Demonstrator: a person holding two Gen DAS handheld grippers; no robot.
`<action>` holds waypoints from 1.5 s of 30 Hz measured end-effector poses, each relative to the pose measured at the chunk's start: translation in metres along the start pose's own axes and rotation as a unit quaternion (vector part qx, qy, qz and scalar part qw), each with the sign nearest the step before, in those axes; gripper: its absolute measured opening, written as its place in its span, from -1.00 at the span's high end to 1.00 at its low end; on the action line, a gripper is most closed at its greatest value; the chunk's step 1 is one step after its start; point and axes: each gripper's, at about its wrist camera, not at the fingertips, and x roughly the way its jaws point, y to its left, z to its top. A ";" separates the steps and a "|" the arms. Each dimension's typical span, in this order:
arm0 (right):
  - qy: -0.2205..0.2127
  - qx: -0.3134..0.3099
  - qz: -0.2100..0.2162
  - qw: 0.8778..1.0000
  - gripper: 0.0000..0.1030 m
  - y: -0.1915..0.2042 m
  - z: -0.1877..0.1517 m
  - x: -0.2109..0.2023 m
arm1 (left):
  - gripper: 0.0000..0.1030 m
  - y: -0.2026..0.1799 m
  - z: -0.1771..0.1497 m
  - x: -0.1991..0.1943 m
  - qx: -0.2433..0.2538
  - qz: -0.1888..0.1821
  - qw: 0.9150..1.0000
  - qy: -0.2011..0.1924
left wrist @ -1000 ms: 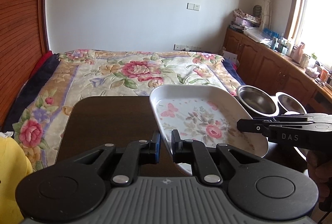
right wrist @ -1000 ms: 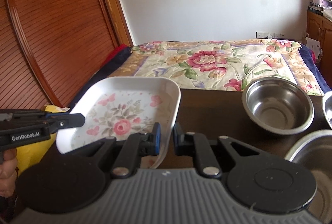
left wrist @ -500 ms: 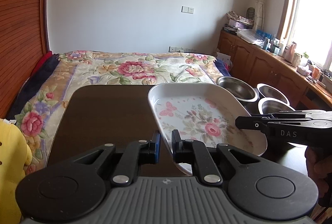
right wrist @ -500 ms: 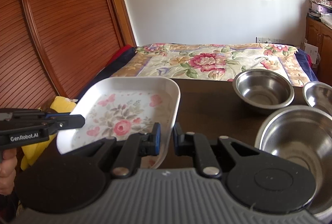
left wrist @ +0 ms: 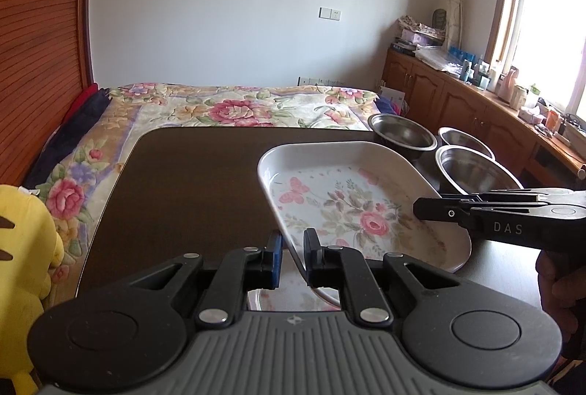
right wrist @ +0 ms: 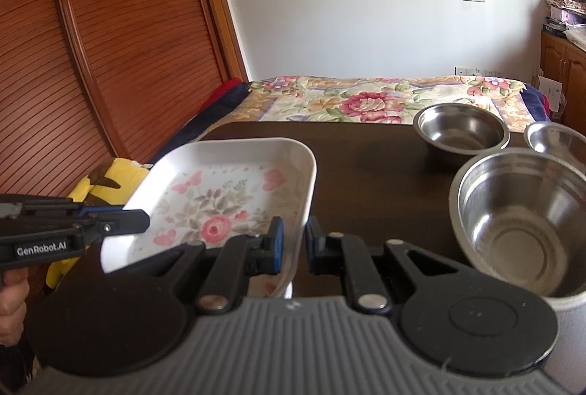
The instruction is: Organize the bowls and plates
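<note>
Both tongs clamped on the white floral rectangular melamine plate: left gripper on its left rim, right gripper on its right. Plate held above the dark wooden table. Keep it level; clear the steel bowls.

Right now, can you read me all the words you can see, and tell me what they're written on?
"DAS": on the side of the right gripper, seen from the left wrist camera.
"GenRobot.AI": on the side of the left gripper, seen from the right wrist camera.
Bottles and boxes on the cabinet top: any labels too small to read.
Floral plate: pictures only, no words.
</note>
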 end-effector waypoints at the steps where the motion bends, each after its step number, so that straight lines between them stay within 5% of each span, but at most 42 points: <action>1: 0.000 0.000 0.001 1.000 0.72 0.001 -0.002 -0.001 | 0.75 0.000 -0.001 -0.001 0.000 0.000 1.000 0.000; 45: 0.016 -0.044 0.005 0.999 0.71 0.025 -0.043 -0.017 | 0.75 0.015 -0.051 -0.010 -0.042 -0.005 0.999 0.023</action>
